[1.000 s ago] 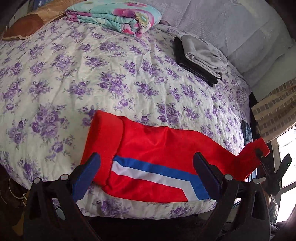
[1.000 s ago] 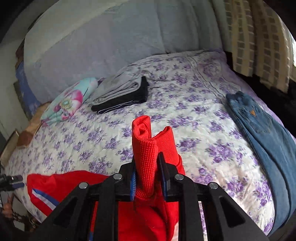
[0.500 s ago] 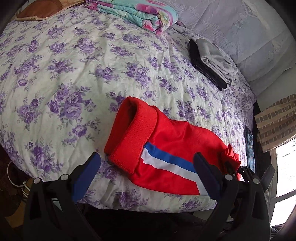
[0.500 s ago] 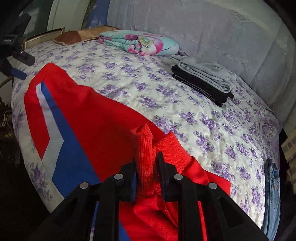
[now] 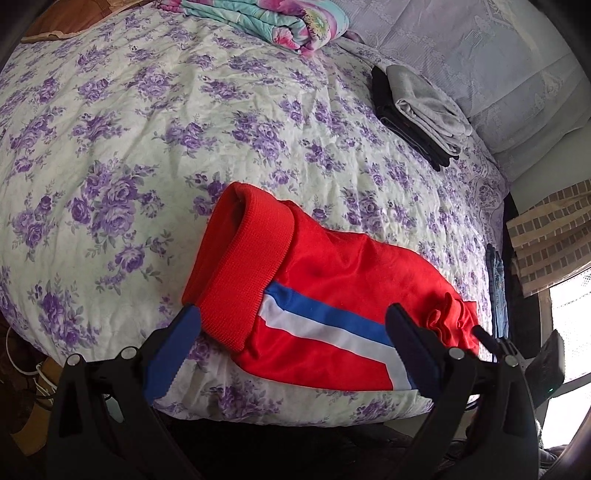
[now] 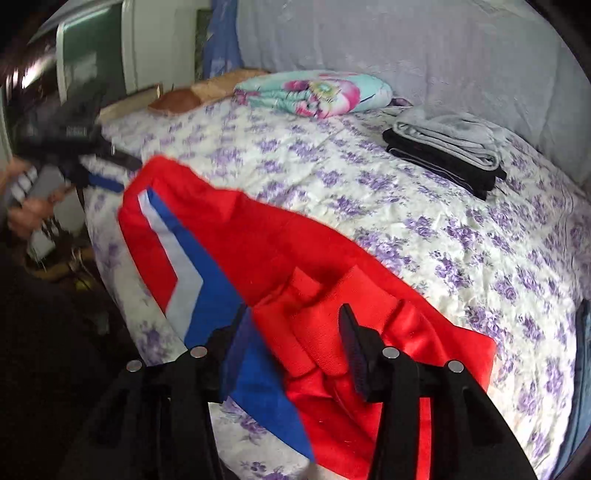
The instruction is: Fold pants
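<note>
**Right wrist view: jaws letting go over the red cuffs**

Right wrist view first: the right gripper [image 6: 295,350] has its jaws opening, the bunched red cuffs lying between them with a gap showing beside each pad, nothing pinched. Left wrist view: the left gripper [image 5: 291,343] stands wide open and empty, hovering over the near edge of the bed.

One pair of red pants [image 5: 332,295] lies folded along that edge of the flowered bedspread [image 5: 147,129], ribbed waistband at ten o'clock of the left gripper, one blue and one white stripe running across.

Out at one o'clock, one stack of two folded garments [image 5: 417,110], grey on black. At twelve, one folded floral blanket [image 5: 280,22]. One pair of blue jeans [image 5: 496,280] shows as a sliver at three o'clock.

Only the right wrist view catches a blurred hand [image 6: 26,214] on the left gripper at nine o'clock; only the left view shows the waistband.
</note>
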The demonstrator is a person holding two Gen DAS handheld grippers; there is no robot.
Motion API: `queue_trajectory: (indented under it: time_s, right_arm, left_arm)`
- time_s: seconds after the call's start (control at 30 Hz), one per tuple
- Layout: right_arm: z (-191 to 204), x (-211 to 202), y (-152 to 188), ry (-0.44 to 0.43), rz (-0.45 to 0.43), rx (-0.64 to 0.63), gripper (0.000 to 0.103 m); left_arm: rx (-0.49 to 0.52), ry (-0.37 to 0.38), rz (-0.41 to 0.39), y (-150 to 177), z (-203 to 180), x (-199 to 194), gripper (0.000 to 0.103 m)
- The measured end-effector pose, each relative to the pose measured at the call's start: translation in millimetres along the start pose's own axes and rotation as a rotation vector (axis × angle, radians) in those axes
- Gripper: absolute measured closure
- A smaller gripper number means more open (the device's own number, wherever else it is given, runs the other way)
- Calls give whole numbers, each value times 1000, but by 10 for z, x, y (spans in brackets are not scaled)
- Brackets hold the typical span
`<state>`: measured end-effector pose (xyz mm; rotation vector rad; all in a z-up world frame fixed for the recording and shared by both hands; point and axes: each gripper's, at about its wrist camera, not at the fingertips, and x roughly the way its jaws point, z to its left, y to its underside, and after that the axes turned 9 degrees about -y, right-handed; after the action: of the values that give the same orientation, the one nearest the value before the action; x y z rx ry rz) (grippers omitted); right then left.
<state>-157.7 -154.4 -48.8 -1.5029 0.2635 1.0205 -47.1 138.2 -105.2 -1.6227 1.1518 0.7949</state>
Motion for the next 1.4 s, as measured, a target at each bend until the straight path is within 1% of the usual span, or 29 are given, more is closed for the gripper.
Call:
queue_trajectory:
  time_s: [0.03,0.07,0.13,0.17,0.23,0.27,0.33,0.43,0.47,0.53,0.57,0.6,0.63,0.67,0.73,0.77,0.83,0.93,1.0,1.07,1.13,1.2,1.23,1.27,1.3,1.33,1.4]
  right_arm:
    - [-81,-83,-32,15,-25,45,55]
    - [-170,-114,-55,41,-30,85,55]
    - [-343,-46,-62,98,-7,138,64]
    - [-400,31,-49,106,12,155,64]
    - [-436,284,34,84,98,166,64]
    - [-400,401,102,81,132,144,63]
    - [-324,479,198,94,128,94,62]
    - [-400,436,137,65,136,127,63]
    - [-401,357,99,64,114,134,63]
    - [-343,178,19,63,43,103,63]
    - [-305,173,8,72,47,78,63]
    - [-289,235,20,76,83,61,60]
    - [-300,353,67,73,143,61,56]
    - [-330,490,152,56,202,81,55]
    - [-393,491,192,27,168,130,54]
    - [-420,484,184,16,174,143,53]
    - [-452,461,177,6,175,159,51]
    - [-457,397,153,-7,162,167,51]
    - [-431,292,110,-4,128,153,50]
    - [-416,195,66,11,97,138,45]
    - [-415,154,38,31,98,133,44]
    - [-434,129,22,49,101,130,44]
    - [-442,114,16,56,99,127,44]
    - [-446,93,8,63,95,125,44]
    - [-448,68,-3,69,92,122,44]
    - [-456,54,-17,75,93,120,44]
    - [-467,34,-36,83,96,111,44]
  left_arm:
    - [-3,-2,1,-3,-1,8,5]
    - [-8,-3,4,1,3,19,5]
    - [-17,-4,14,14,0,52,5]
    - [-16,-8,19,23,-4,67,5]
    - [-10,-13,24,38,-29,80,5]
    - [-8,-14,24,44,-39,82,5]
    - [-7,-17,29,65,-41,91,5]
    - [-28,-24,41,111,7,113,5]
    - [-36,-26,42,128,30,112,5]
    - [-50,-32,40,155,70,108,5]
    - [-58,-34,40,165,92,111,5]
    - [-67,-35,42,171,114,119,5]
    - [-74,-36,43,181,138,131,5]
    - [-80,-41,43,186,163,147,5]
    - [-98,-47,44,194,229,181,5]
    - [-114,-43,44,196,271,195,5]
    - [-146,-16,41,194,361,223,5]
    - [-190,46,33,166,458,260,5]
    - [-209,88,20,153,486,265,6]
    - [-223,135,3,147,491,265,8]
    - [-228,186,9,146,473,311,26]
    - [-217,190,17,165,447,387,26]
    - [-203,190,21,177,434,438,29]
    - [-187,206,33,191,434,516,29]
    - [-169,204,30,206,436,576,29]
    - [-150,198,10,217,416,578,28]
    - [-146,196,-3,223,350,571,22]
